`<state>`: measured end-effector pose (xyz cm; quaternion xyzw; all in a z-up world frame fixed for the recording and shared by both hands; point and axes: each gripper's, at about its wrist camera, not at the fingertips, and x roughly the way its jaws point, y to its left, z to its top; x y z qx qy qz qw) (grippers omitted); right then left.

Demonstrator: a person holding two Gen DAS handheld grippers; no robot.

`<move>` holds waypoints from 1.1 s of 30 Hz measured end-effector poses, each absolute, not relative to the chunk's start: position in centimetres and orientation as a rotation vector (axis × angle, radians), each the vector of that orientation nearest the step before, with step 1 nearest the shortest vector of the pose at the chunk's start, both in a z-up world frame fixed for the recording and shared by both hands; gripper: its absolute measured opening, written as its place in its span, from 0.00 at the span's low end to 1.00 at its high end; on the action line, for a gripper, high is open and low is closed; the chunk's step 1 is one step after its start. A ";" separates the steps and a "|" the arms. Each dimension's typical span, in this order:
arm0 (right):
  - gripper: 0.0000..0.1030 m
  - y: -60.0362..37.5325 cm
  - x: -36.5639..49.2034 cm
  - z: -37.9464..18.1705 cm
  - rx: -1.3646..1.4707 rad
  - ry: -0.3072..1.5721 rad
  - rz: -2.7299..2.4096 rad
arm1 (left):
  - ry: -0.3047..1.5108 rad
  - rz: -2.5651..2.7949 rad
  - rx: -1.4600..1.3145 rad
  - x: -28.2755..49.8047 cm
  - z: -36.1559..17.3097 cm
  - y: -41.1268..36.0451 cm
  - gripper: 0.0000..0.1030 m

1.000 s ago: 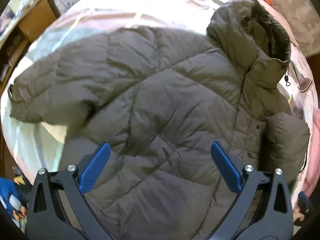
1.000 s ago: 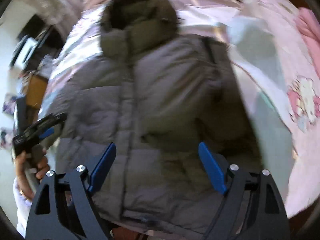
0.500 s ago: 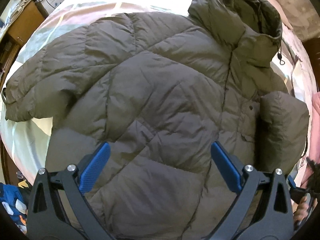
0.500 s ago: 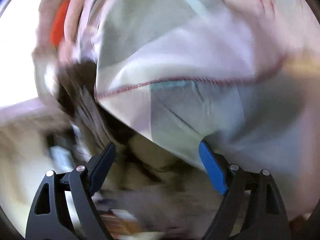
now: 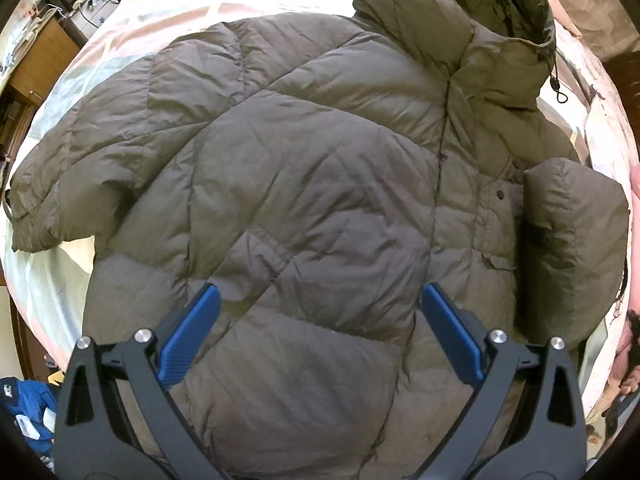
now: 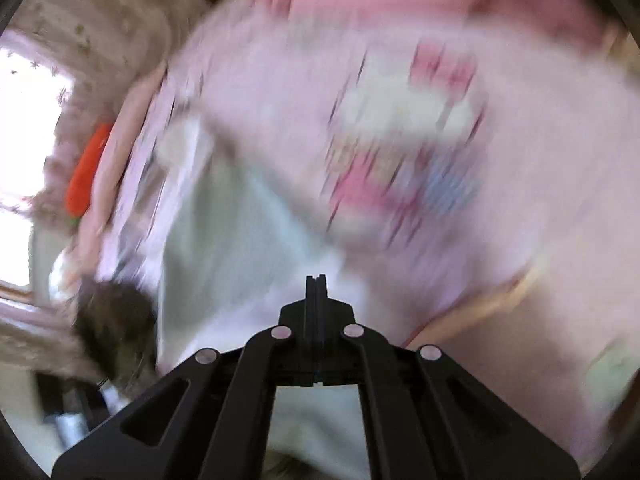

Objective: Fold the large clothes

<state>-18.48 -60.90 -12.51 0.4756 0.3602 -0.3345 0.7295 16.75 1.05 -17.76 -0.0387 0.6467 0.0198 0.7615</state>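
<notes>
An olive-grey hooded puffer jacket lies front up across the bed, hood at the far end. One sleeve stretches out to the left; the other sleeve is folded in over the right side. My left gripper hovers open above the jacket's lower front, with nothing between its blue pads. The right wrist view is badly blurred. My right gripper is shut, fingers pressed together with nothing seen between them, over the bedsheet. A dark bit of the jacket shows at its lower left.
The bed carries a pale pink and mint sheet with a cartoon print. An orange object lies near the curtains. Wooden furniture stands beyond the bed's left side, and blue items lie on the floor.
The right gripper swung off the jacket toward the bedsheet and went from open to shut. The left view shifted so the jacket sits more centred and nearer; the left gripper stayed open.
</notes>
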 end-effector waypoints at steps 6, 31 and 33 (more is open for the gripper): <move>0.98 -55.5 -11.8 -10.4 0.629 1.042 -0.419 | 1.418 0.010 -0.089 16.6 -17.9 -0.6 0.98; 0.00 -63.9 -17.7 -6.5 0.437 0.832 -0.984 | 1.373 -0.111 -0.033 15.5 -16.8 -5.1 0.98; 0.00 -61.6 -16.6 -4.4 0.383 0.770 -0.908 | 1.317 -0.114 -0.055 15.8 -15.6 -6.7 0.98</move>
